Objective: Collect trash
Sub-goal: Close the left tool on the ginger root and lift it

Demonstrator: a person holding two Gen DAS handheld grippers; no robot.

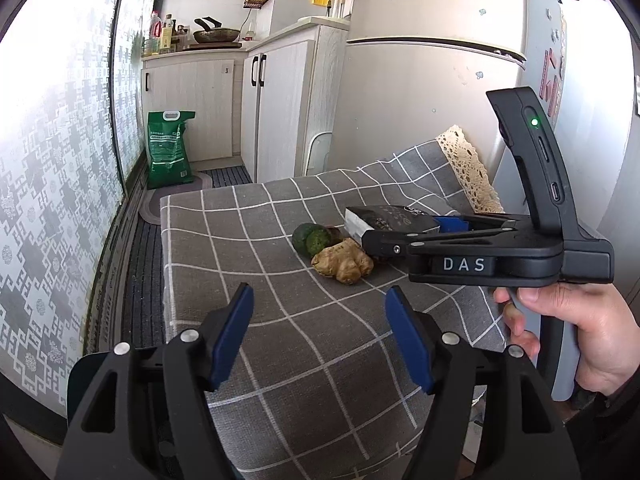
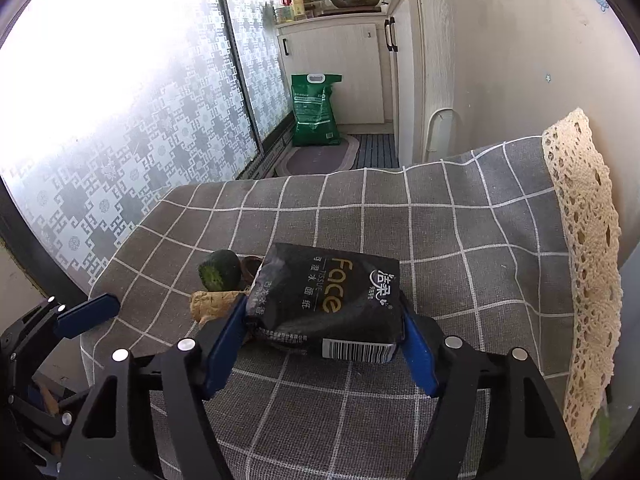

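Note:
A black tissue pack (image 2: 326, 300) sits between my right gripper's (image 2: 322, 320) blue pads, which are shut on its sides; it looks held just above the grey checked tablecloth (image 2: 460, 232). In the left wrist view the pack (image 1: 390, 220) and right gripper (image 1: 372, 240) show at mid right. A green cucumber end (image 1: 312, 239), a piece of ginger (image 1: 344, 263) and a small brown scrap (image 2: 251, 266) lie just left of the pack. My left gripper (image 1: 320, 336) is open and empty over the table's near part.
A refrigerator (image 1: 432, 92) stands behind the table, with the cloth's lace edge (image 2: 584, 240) against it. White cabinets (image 1: 280, 100), a green sack (image 1: 170, 148) and a floor mat (image 1: 168, 200) lie beyond. A patterned glass door (image 2: 120, 120) runs along the left.

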